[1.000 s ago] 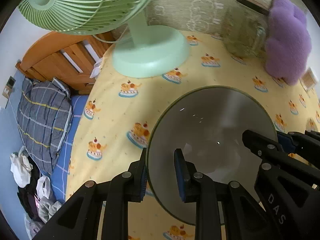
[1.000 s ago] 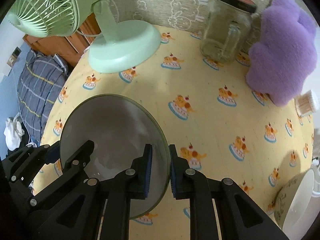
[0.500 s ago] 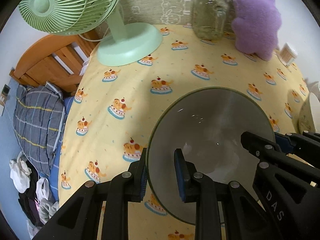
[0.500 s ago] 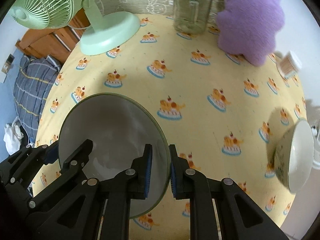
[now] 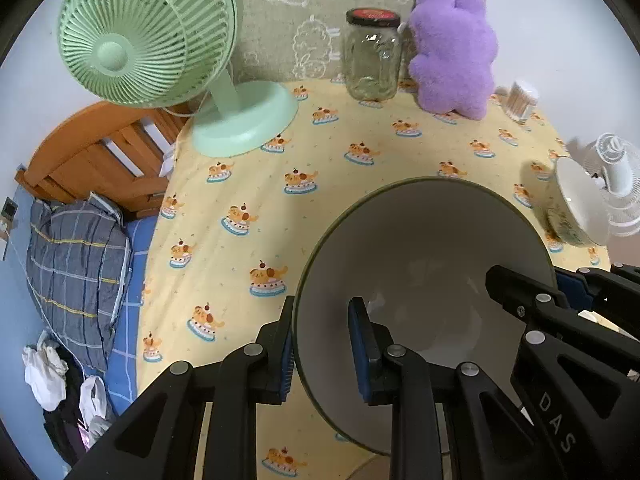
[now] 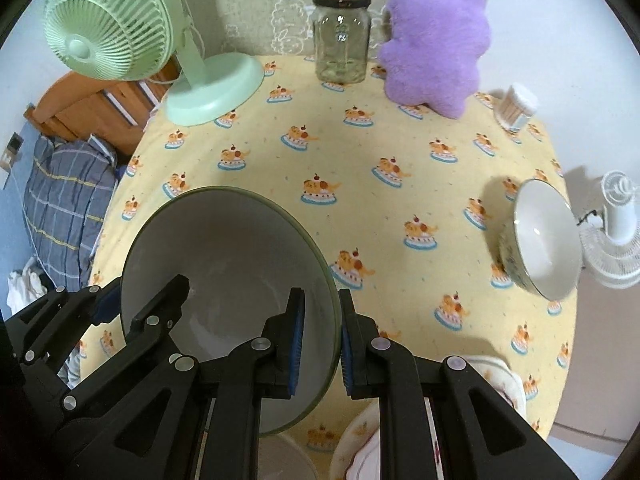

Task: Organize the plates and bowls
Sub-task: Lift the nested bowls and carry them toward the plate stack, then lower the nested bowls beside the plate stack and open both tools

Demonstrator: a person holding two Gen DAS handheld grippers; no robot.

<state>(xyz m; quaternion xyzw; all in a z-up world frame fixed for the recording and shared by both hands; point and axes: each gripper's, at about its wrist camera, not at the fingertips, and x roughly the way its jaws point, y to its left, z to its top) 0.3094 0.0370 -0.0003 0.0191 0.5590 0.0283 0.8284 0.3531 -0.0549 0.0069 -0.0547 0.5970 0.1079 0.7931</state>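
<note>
A large grey bowl with a green rim is held above the yellow tablecloth by both grippers. My left gripper is shut on its left rim; my right gripper is shut on its right rim. A white bowl with a floral outside stands at the table's right edge. Part of a plate and another pale dish show below the right gripper, mostly hidden.
A green fan stands at the back left, a glass jar and purple plush at the back, a toothpick holder at the right. A bed lies beyond the left edge; a white fan beyond the right.
Both grippers with the grey bowl have pulled back and up from the fan and jar. More of the table shows, including the white bowl at the right.
</note>
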